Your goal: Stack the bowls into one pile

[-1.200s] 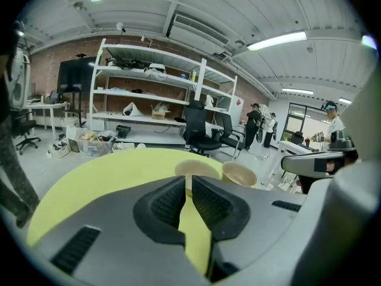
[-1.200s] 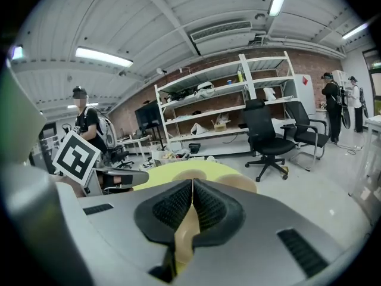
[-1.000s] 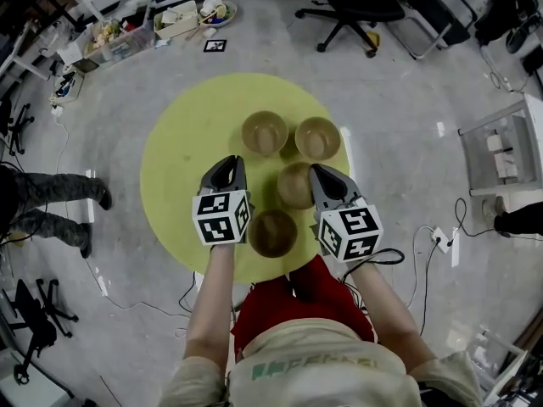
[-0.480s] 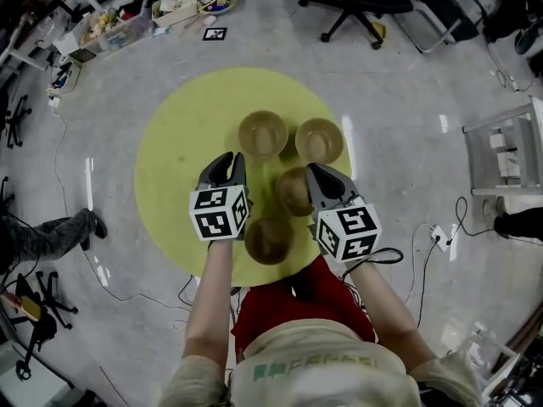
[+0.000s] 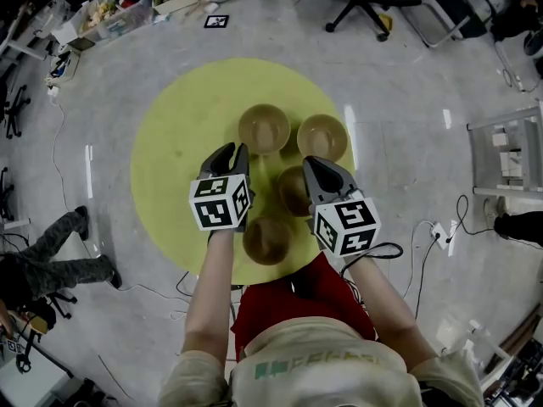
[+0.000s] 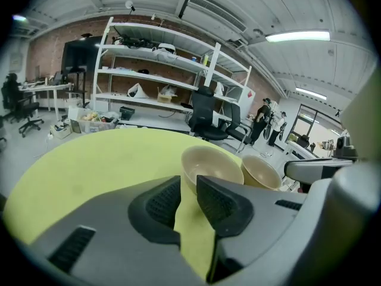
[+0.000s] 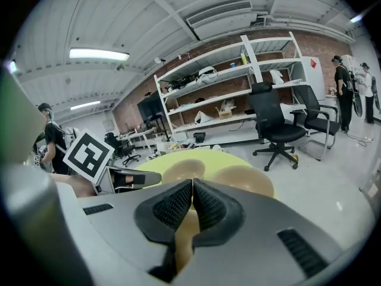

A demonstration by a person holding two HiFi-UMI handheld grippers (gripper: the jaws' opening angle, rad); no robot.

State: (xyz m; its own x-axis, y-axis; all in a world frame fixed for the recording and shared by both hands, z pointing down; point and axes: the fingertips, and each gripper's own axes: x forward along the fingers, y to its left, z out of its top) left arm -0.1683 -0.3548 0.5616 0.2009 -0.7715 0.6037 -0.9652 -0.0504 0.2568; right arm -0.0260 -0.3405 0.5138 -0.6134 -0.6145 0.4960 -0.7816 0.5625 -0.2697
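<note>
The left gripper (image 5: 233, 153), fingers slightly apart, and the right gripper (image 5: 316, 164), fingers together on nothing, are held flanking the near bowls (image 5: 266, 238) on the yellow worktop (image 5: 170, 142), likely poised for stacking.

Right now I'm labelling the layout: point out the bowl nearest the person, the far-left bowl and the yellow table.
Nearest bowl (image 5: 266, 238): head view, its inner bottom.
Far-left bowl (image 5: 264, 129): head view, its inner bottom.
Yellow table (image 5: 170, 142): head view, bare top, left side.
</note>
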